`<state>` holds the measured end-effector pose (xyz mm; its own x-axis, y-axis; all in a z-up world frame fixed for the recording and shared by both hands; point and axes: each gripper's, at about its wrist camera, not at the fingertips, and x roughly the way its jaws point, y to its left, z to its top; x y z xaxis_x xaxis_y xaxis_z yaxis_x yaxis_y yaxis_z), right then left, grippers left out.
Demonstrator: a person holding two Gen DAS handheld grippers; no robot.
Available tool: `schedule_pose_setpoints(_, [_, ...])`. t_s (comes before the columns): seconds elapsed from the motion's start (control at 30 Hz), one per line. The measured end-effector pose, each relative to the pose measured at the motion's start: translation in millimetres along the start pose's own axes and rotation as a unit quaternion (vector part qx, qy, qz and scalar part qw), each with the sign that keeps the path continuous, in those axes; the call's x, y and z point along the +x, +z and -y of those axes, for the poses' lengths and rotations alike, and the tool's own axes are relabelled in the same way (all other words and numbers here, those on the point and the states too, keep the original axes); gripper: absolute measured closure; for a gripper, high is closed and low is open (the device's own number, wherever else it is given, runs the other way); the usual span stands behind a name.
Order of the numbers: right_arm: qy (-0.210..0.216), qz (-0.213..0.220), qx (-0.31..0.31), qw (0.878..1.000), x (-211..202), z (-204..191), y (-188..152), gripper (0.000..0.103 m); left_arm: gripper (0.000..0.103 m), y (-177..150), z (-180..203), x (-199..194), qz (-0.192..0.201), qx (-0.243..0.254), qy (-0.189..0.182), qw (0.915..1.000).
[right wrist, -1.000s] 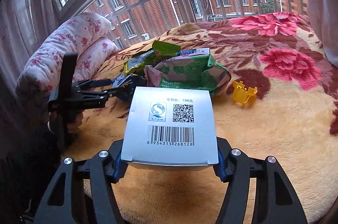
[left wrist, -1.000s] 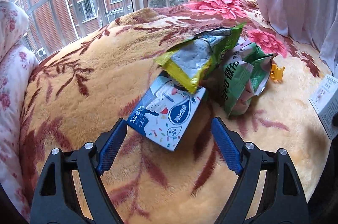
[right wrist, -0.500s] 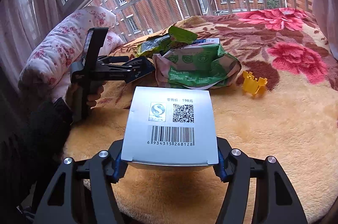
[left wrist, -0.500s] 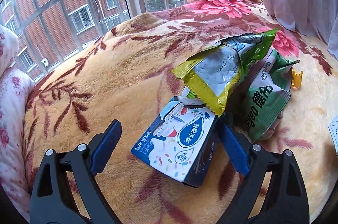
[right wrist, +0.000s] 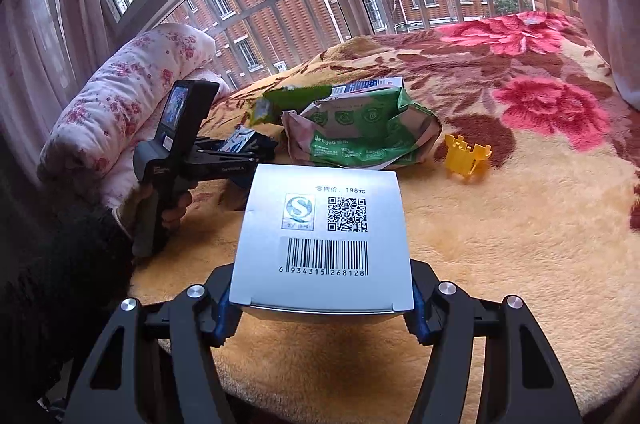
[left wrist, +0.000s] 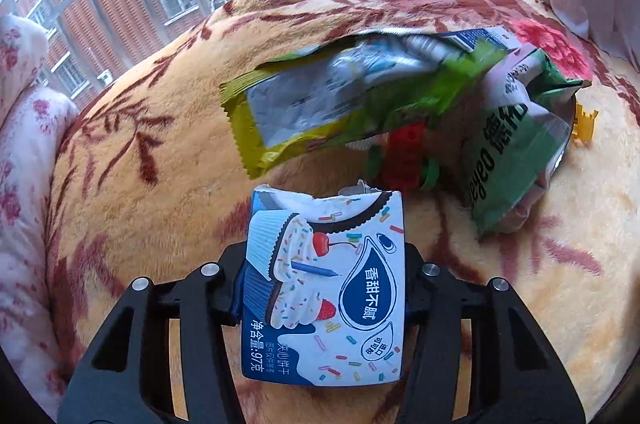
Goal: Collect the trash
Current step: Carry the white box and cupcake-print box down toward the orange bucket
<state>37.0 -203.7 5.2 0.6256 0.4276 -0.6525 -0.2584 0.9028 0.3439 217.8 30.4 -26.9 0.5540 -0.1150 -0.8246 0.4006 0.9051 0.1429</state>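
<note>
Closing in over the last second, my left hand-held gripper (left wrist: 324, 288) has pushed forward onto the blue cookie box (left wrist: 324, 288), and its jaws have just been closing with the box between them; now the pads press on both of its sides and I have it clamped, torn top end pointing away from me. Since the earlier frame the yellow-green wrapper (left wrist: 320, 111) no longer lies on the box; it sits just beyond it on the bed blanket (left wrist: 160, 159), beside the green bag (left wrist: 516, 151), with a red and green toy piece (left wrist: 404, 155) uncovered between them. My right hand-held gripper (right wrist: 322, 308) hasn't budged: it grips the white barcode box (right wrist: 324, 236) above the blanket, with a yellow toy (right wrist: 466, 155) off to its right. So I judge this as the pick-up step, grasp made. Next I reckon I need to lift the cookie box clear without dragging the wrapper, then find somewhere to drop both boxes; no bin shows in either view.
</note>
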Motion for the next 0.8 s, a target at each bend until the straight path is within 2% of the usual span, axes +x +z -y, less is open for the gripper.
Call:
schedule_pose_setpoints(0.1, [0.007,0.005,-0.011,1.000,-8.1,-7.0,-3.2,0.040,0.052,-16.7,1.0,-20.7,-0.016,-0.041,0.006,0.9990])
schedule_pose_setpoints(0.17, [0.013,0.006,-0.016,1.000,-13.0,-11.3,-6.1,0.040,0.052,-30.0,0.3,-38.7,-0.016,-0.075,-0.002,0.9971])
schedule_pose_setpoints(0.23, [0.018,0.005,-0.018,1.000,-17.2,-14.6,-10.2,0.040,0.052,-43.5,6.0,-57.7,-0.011,-0.090,0.006,0.9958])
schedule_pose_setpoints(0.5, [0.021,0.000,-0.030,0.999,-35.9,-25.0,-31.6,0.040,0.052,-91.9,64.8,-124.0,0.021,-0.104,0.046,0.9933])
schedule_pose_setpoints(0.8, [0.017,-0.015,-0.048,0.999,-64.8,-29.6,-64.0,0.040,0.052,-148.1,126.1,-159.2,0.020,-0.119,0.027,0.9923])
